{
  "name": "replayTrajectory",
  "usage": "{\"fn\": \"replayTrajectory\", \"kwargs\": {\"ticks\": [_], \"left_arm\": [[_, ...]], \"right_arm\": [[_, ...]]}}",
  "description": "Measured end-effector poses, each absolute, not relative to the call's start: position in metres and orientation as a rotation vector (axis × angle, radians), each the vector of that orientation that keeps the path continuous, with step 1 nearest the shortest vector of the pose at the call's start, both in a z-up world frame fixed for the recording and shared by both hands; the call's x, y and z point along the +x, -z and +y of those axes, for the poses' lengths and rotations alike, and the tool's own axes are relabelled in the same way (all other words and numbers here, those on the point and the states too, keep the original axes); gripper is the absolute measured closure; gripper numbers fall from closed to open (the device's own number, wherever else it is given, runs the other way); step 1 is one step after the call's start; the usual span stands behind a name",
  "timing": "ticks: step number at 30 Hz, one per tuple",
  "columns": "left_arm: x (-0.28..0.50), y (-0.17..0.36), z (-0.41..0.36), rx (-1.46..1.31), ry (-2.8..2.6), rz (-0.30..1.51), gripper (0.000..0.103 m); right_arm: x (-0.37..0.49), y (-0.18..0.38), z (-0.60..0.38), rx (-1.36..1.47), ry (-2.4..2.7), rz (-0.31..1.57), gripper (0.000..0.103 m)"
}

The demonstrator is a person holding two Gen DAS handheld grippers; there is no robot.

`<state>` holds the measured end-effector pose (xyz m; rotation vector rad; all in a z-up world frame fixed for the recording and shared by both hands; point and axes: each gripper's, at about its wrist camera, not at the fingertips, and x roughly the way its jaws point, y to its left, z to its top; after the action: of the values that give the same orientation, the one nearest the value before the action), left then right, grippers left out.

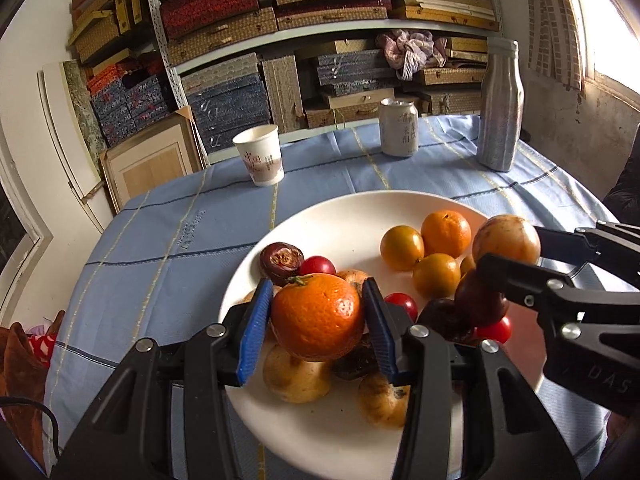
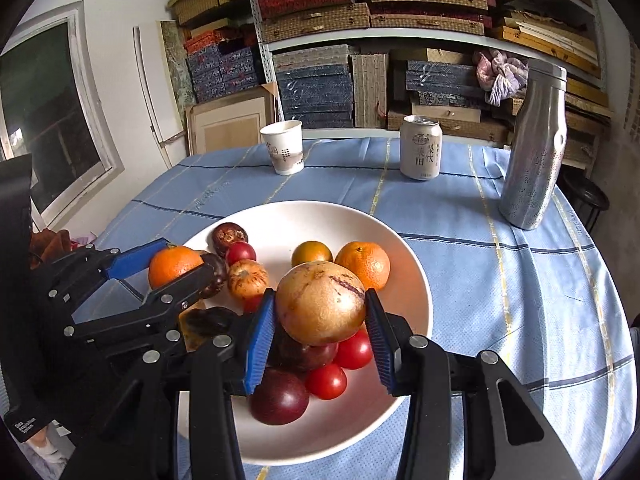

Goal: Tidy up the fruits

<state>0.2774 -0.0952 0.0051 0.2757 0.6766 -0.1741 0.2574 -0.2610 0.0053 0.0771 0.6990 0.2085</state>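
Observation:
A white plate (image 1: 340,216) (image 2: 412,280) on the blue tablecloth holds mixed fruit: oranges, red tomatoes, dark purple passion fruits and tan fruits. My left gripper (image 1: 318,320) is shut on an orange (image 1: 318,318), held just above the plate's left side; it also shows in the right wrist view (image 2: 174,264). My right gripper (image 2: 320,330) is shut on a tan-yellow passion fruit (image 2: 320,302), held above tomatoes (image 2: 354,350) and purple fruits; it shows in the left wrist view (image 1: 506,240) at the plate's right side.
At the table's far side stand a paper cup (image 1: 260,156) (image 2: 285,147), a drink can (image 1: 399,127) (image 2: 421,147) and a silver bottle (image 1: 500,108) (image 2: 534,148). Shelves of boxes stand behind the table.

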Motion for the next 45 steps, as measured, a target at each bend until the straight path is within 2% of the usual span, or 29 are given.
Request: {"fn": "replayTrajectory", "kwargs": {"ticks": [3, 4, 5, 6, 7, 15, 19, 20, 22, 27, 33, 45], "left_arm": [[0.281, 0.003, -0.096, 0.271, 0.181, 0.684, 0.056], [0.281, 0.004, -0.096, 0.273, 0.181, 0.676, 0.050], [0.280, 0.004, -0.097, 0.284, 0.165, 0.661, 0.040], [0.279, 0.004, -0.099, 0.298, 0.149, 0.643, 0.018], [0.275, 0.003, -0.100, 0.315, 0.131, 0.607, 0.009], [0.249, -0.014, -0.098, 0.328, 0.172, 0.582, 0.005], [0.227, -0.022, -0.093, 0.322, 0.171, 0.594, 0.005], [0.219, -0.024, -0.091, 0.315, 0.181, 0.601, 0.005], [0.200, -0.026, -0.083, 0.287, 0.207, 0.624, 0.005], [0.149, -0.026, -0.065, 0.238, 0.231, 0.663, 0.005], [0.111, -0.022, -0.061, 0.256, 0.211, 0.651, 0.005], [0.112, -0.023, -0.047, 0.179, 0.229, 0.668, 0.005]], "right_arm": [[0.259, -0.006, -0.257, 0.056, -0.202, 0.685, 0.057], [0.260, -0.005, -0.256, 0.049, -0.203, 0.683, 0.053], [0.260, -0.004, -0.254, 0.042, -0.196, 0.679, 0.035], [0.259, -0.004, -0.254, 0.039, -0.185, 0.668, 0.030], [0.256, -0.005, -0.254, 0.034, -0.183, 0.649, 0.029], [0.230, -0.023, -0.265, 0.053, -0.177, 0.613, 0.028], [0.203, -0.030, -0.273, 0.113, -0.177, 0.587, 0.014], [0.193, -0.031, -0.275, 0.123, -0.170, 0.579, 0.008], [0.174, -0.031, -0.275, 0.122, -0.144, 0.558, 0.004], [0.125, -0.023, -0.266, 0.056, -0.068, 0.534, 0.004], [0.088, -0.011, -0.271, 0.119, -0.077, 0.513, 0.004], [0.077, -0.008, -0.277, 0.113, -0.051, 0.505, 0.004]]}}
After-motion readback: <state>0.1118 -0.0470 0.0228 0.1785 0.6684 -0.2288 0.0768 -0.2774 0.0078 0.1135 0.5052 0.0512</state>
